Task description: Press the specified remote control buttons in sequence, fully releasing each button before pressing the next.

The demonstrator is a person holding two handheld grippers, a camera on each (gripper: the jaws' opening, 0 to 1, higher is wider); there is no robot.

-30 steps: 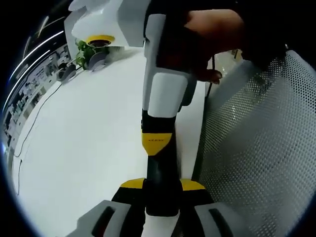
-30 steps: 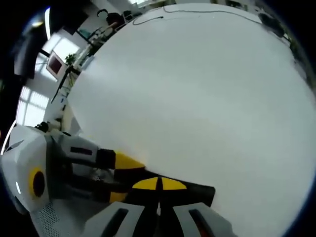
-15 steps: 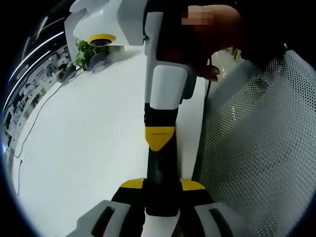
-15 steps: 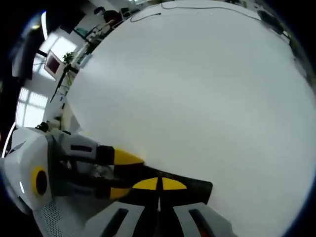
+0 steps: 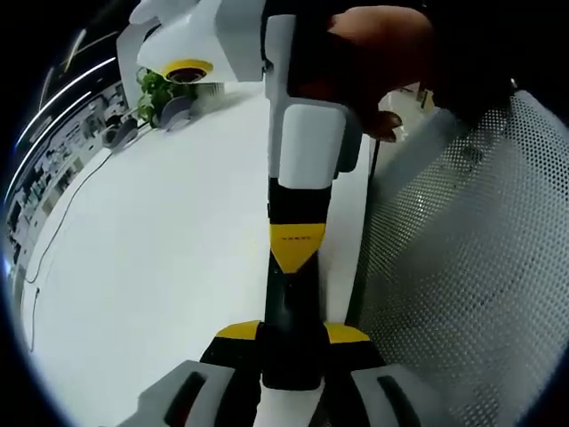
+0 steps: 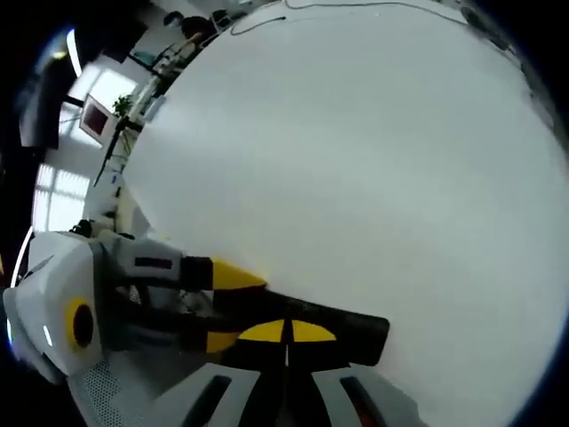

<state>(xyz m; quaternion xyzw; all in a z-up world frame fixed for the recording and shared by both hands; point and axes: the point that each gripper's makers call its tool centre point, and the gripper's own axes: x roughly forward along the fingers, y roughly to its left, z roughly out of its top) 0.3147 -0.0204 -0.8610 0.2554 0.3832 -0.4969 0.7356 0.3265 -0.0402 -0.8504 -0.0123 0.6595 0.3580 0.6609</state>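
Observation:
A long black remote control [image 5: 286,307] sticks out forward between the yellow-tipped jaws of my left gripper [image 5: 292,334], which is shut on its near end. My right gripper [image 5: 290,267], held by a hand [image 5: 373,53], comes down from above with its yellow tip on the remote's face. In the right gripper view my right gripper [image 6: 284,331] has its jaws shut together over the remote [image 6: 351,325]. The left gripper [image 6: 222,309] holds the remote from the left.
The white table [image 5: 160,267] stretches out to the left and ahead [image 6: 356,160]. A grey mesh chair back [image 5: 462,267] stands close on the right. A potted plant [image 5: 156,93] and a thin cable [image 5: 53,240] lie at the table's far side.
The right gripper's tip has shifted a little to the right along the remote. The left gripper keeps its hold on the remote.

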